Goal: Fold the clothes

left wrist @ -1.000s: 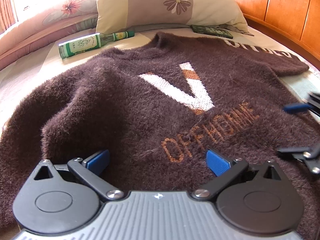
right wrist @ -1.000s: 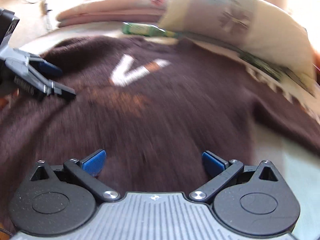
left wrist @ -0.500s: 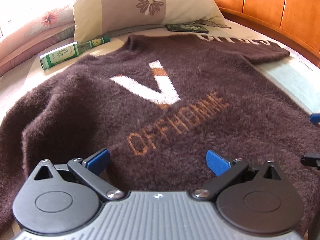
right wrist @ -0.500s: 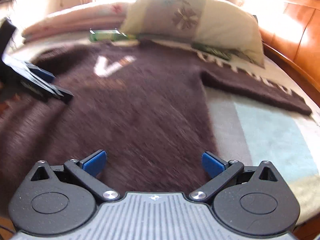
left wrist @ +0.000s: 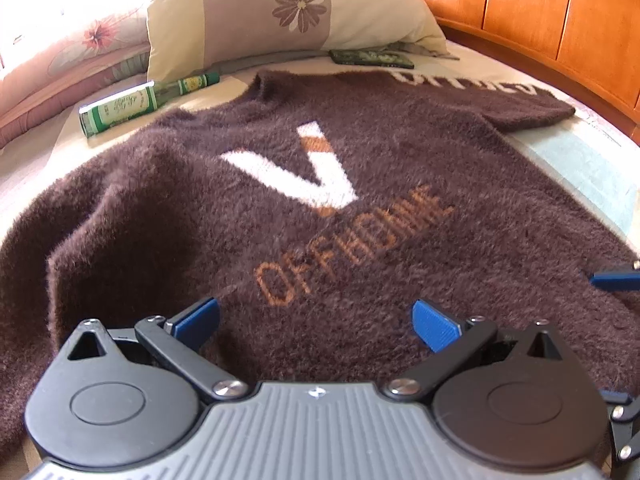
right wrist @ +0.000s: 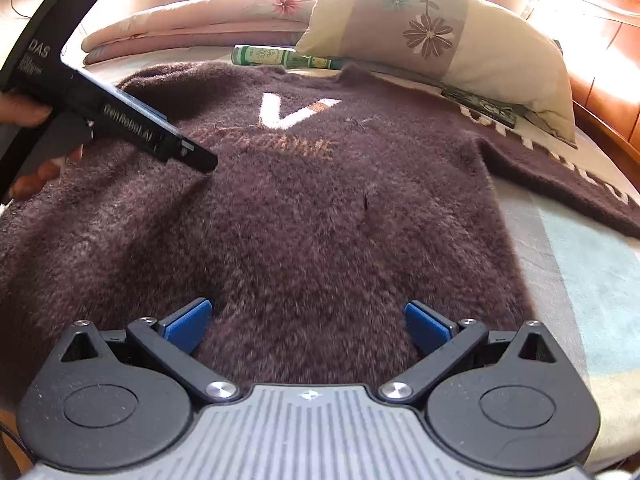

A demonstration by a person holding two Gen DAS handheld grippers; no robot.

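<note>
Both of our tools have steadied since half a second ago: the right view, smeared then, is sharp, and our left hand-held gripper (left wrist: 316, 322) sits a bit closer to the orange letters on the sweater (left wrist: 360, 216).

We see the fuzzy brown sweater spread flat on the bed (right wrist: 592, 280), front side up, with a white V and the words OFF HOMME. Its neck points to the head of the bed, where a flowered pillow (left wrist: 296, 4) leans. One sleeve stretches out toward the wooden side of the bed. The other shoulder is bunched up a little.

Our left hand-held gripper is wide, with its blue fingertips (left wrist: 198, 318) far apart over the lower part of the sweater. Nothing is between them. In the right view we see this tool from the side, held by a hand (right wrist: 28, 136), with its tip down on the fuzzy cloth.

Our right hand-held gripper (right wrist: 306, 326) is wide too, and holds nothing. It is low over the bottom part of the sweater, near the foot edge of the bed.

A green bottle (left wrist: 136, 106) lies on its side near the pillow, just beside the sweater's shoulder. A small dark flat box (left wrist: 372, 58) lies under the pillow's corner, near the neck of the sweater.
</note>
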